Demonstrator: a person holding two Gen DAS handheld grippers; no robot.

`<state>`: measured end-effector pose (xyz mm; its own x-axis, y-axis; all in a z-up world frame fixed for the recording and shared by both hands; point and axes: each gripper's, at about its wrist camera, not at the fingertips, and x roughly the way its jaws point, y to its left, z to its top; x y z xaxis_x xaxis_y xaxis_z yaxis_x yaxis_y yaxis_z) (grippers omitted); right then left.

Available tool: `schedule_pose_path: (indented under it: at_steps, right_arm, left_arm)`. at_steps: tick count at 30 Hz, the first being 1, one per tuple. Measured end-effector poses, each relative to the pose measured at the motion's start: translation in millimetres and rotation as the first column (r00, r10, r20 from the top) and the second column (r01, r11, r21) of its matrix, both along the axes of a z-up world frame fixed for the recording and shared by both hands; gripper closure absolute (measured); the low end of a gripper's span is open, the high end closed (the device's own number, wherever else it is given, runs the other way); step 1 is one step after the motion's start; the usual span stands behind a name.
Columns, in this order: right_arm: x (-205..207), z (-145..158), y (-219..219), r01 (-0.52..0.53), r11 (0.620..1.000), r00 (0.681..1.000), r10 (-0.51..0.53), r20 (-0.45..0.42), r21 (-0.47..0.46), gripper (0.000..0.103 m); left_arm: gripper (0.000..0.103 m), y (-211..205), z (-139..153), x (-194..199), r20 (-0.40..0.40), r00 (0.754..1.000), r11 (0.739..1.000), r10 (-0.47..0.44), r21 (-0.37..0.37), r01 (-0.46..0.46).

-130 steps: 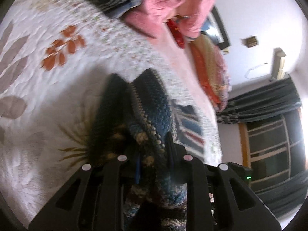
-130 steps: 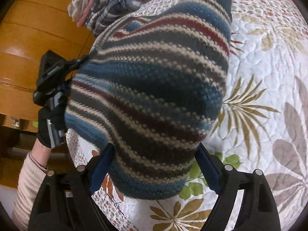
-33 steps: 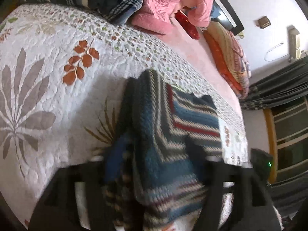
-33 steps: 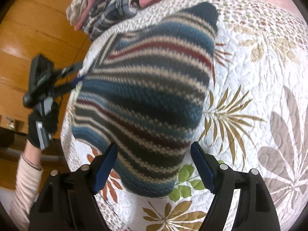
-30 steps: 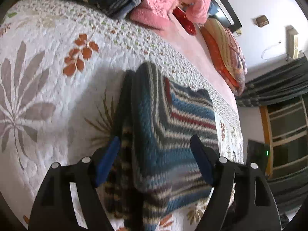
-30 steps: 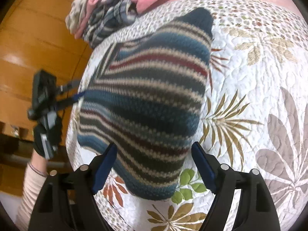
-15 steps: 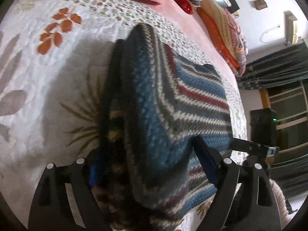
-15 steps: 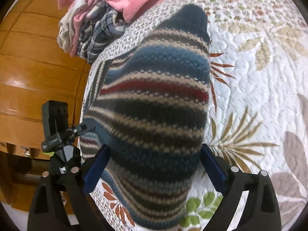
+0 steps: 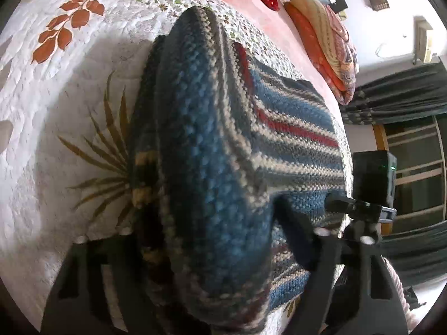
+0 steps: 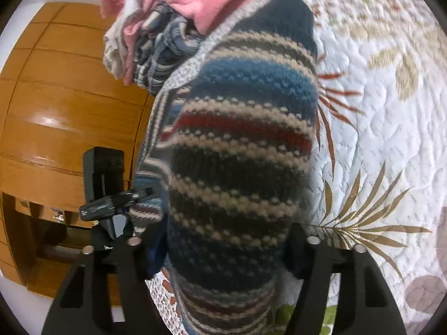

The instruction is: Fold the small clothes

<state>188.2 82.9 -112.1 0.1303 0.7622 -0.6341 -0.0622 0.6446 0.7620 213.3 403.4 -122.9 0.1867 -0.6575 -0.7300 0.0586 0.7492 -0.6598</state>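
Observation:
A knitted sweater (image 9: 279, 128) striped in blue, grey, cream and red lies folded on the floral quilt (image 9: 69, 106). My left gripper (image 9: 206, 223) is open, and one thick folded edge of the sweater bulges between its spread fingers. In the right wrist view the sweater (image 10: 245, 128) fills the middle, and my right gripper (image 10: 223, 240) is open astride its opposite edge. Each gripper shows in the other's view: the right gripper (image 9: 360, 209) at the sweater's far side, the left gripper (image 10: 111, 203) likewise. The fingertips are partly hidden by knit.
A heap of plaid and pink clothes (image 10: 167, 28) sits at the quilt's far end, beyond the sweater. A wooden wardrobe (image 10: 56, 111) stands beside the bed. Folded orange blankets (image 9: 329, 42) and dark curtains (image 9: 405, 103) lie past the bed (image 9: 265, 22).
The left gripper, shut on the sweater 4.3 s ago, has opened. Both grippers have since pushed in closer, so the sweater's edges now sit deep between their fingers.

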Motion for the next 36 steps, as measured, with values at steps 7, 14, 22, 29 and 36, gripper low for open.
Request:
schedule_pose_path:
  at_steps: [7, 14, 22, 29, 36]
  right_arm:
    - [-19, 43, -22, -0.014, 0.998, 0.999, 0.017, 0.050, -0.055, 0.043]
    - [-43, 82, -106, -0.016, 0.991, 0.997, 0.025, 0.072, -0.130, 0.043]
    - [-61, 63, -193, 0.022, 0.979, 1.000, -0.017, 0.023, -0.201, 0.043]
    - [-60, 7, -221, 0.042, 0.977, 0.997, -0.056, -0.060, -0.211, 0.041]
    - [-62, 1, -228, 0.055, 0.971, 0.996, -0.070, -0.057, -0.231, 0.030]
  left_arm:
    - [0.066, -31, 19, -16, 0.046, 0.999, 0.994, 0.011, -0.109, -0.006]
    - [0.067, -130, 48, -35, 0.111, 0.989, 0.983, -0.094, -0.146, 0.109]
    - [0.067, -236, 19, -47, 0.066, 0.982, 0.980, -0.176, -0.080, 0.181]
    - [0.060, -258, -9, -36, 0.056, 0.982, 0.983, -0.179, -0.033, 0.181]
    - [0.055, -259, -6, -40, 0.050, 0.981, 0.982, -0.185, -0.011, 0.186]
